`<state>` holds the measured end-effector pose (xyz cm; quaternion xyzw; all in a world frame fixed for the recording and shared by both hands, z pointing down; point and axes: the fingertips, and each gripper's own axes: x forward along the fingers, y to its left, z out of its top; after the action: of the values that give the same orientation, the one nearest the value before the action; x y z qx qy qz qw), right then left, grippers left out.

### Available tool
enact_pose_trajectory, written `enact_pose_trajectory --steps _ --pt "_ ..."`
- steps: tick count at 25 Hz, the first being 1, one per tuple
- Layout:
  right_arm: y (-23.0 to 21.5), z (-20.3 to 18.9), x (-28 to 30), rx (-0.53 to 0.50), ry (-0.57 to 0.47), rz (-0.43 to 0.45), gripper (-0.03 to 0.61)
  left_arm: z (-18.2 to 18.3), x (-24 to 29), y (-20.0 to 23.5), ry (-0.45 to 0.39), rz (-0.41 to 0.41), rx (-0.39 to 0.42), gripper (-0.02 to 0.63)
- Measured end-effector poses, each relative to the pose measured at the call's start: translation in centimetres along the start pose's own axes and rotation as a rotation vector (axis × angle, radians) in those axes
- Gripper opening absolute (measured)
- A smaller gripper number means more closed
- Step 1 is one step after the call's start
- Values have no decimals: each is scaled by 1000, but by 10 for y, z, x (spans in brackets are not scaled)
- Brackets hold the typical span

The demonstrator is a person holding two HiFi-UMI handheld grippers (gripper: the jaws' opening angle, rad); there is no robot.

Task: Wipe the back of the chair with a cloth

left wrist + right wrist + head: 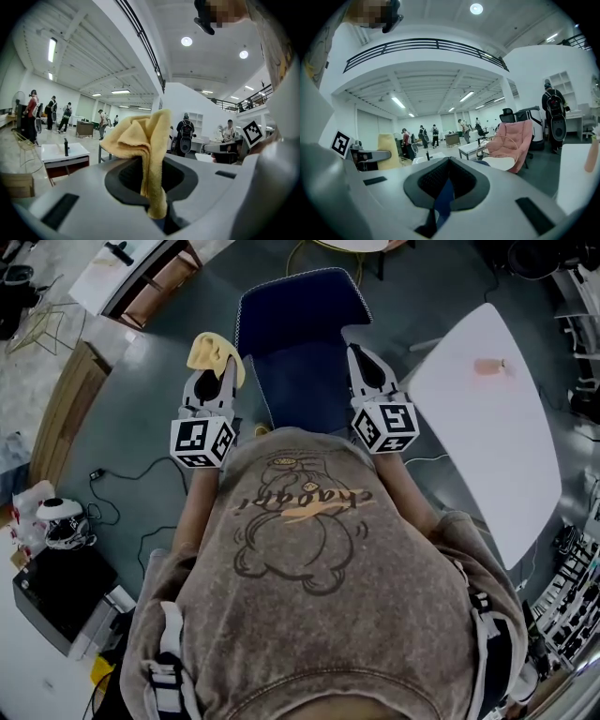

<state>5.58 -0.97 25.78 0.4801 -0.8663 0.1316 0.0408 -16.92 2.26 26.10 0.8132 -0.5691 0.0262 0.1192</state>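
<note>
The left gripper (217,376) has its jaws clamped on a bunched yellow cloth (212,352), held just left of the dark blue chair (300,324), seemingly poised to wipe its back, while the right gripper (364,362), jaws closed on nothing, waits at the chair's right edge.

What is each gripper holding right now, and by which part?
Left gripper pinches the yellow cloth by its lower end, the rest bunched above. Right gripper holds nothing, jaws together.

one blue chair (300,310), one yellow cloth (208,351), one white table (487,446), two claws: left claw (221,371), right claw (364,362)
</note>
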Motion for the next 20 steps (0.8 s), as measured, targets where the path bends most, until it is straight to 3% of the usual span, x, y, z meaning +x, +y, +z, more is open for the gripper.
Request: enact_pose_trajectory --steps 20 --pt "11 -9 3 -17 16 9 25 -6 2 1 8 -10 -34 57"
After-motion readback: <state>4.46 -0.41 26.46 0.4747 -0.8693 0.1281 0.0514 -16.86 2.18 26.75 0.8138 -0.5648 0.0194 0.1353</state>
